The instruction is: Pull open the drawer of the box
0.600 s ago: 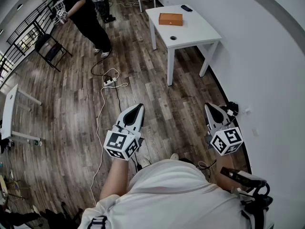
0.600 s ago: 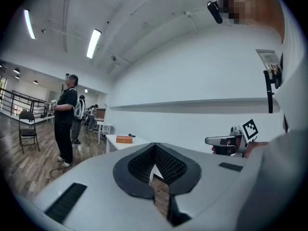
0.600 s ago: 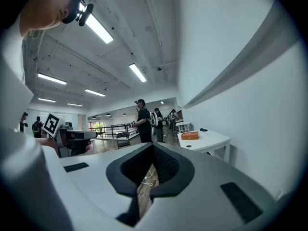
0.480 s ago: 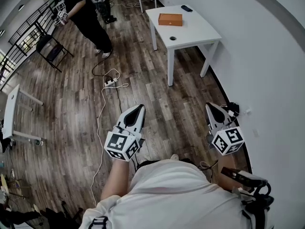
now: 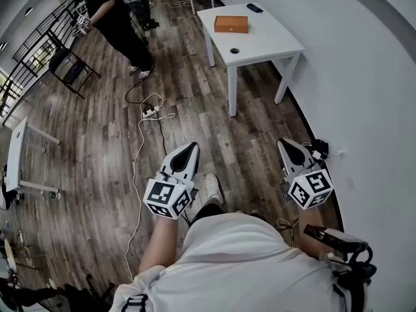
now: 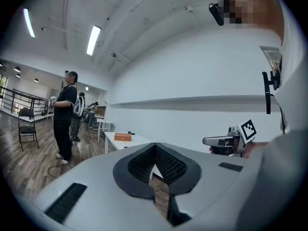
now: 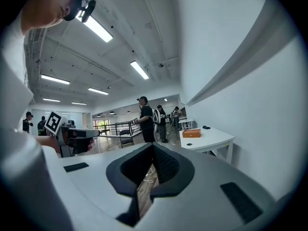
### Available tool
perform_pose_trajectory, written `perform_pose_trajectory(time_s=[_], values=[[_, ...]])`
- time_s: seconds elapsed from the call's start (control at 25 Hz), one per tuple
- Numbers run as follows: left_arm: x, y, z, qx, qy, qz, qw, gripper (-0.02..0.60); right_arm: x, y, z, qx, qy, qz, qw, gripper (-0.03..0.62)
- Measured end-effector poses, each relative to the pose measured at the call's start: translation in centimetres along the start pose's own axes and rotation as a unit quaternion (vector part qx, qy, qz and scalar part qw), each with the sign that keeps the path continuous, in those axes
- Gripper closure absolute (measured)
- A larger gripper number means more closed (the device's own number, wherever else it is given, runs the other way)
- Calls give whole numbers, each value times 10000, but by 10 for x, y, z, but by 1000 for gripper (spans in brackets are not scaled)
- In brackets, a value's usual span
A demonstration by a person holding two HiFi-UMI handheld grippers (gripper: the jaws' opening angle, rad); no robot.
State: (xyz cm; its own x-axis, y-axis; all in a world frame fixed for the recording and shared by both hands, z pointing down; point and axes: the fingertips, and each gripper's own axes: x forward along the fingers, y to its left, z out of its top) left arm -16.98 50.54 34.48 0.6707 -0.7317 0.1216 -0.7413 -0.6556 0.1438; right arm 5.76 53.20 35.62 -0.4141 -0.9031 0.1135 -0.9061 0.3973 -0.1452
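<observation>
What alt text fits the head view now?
The left hand-held gripper and right hand-held gripper, both shut and empty, hover over a wood floor. Ahead, a box sits on a table; a person stands upper left.

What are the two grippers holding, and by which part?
Nothing. The left gripper and right gripper are both shut and empty, well short of the orange rectangular box.

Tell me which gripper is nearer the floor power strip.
Left. The left gripper is just short of the power strip; the right gripper is off by the wall.
</observation>
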Motion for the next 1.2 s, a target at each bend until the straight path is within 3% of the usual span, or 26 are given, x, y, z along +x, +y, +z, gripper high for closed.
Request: perform_pose_trajectory(time_s=[0.28,0.56,0.92,1.2], values=[[57,30,0,-129,-48,-213,9997,571,39,-38,1,-3,80,-265,9996,591],[119,97,17,-93,-12,-271,9996,571,123,-67,20,-32,86,-398,9992,591],[183,187,37,-118,90,-482,9987,571,220,-84,31,75,141,-663,9977,591],[217,228,40,-129,161,-579,9981,571,259,-90,30,72,201,-833,9963,591]])
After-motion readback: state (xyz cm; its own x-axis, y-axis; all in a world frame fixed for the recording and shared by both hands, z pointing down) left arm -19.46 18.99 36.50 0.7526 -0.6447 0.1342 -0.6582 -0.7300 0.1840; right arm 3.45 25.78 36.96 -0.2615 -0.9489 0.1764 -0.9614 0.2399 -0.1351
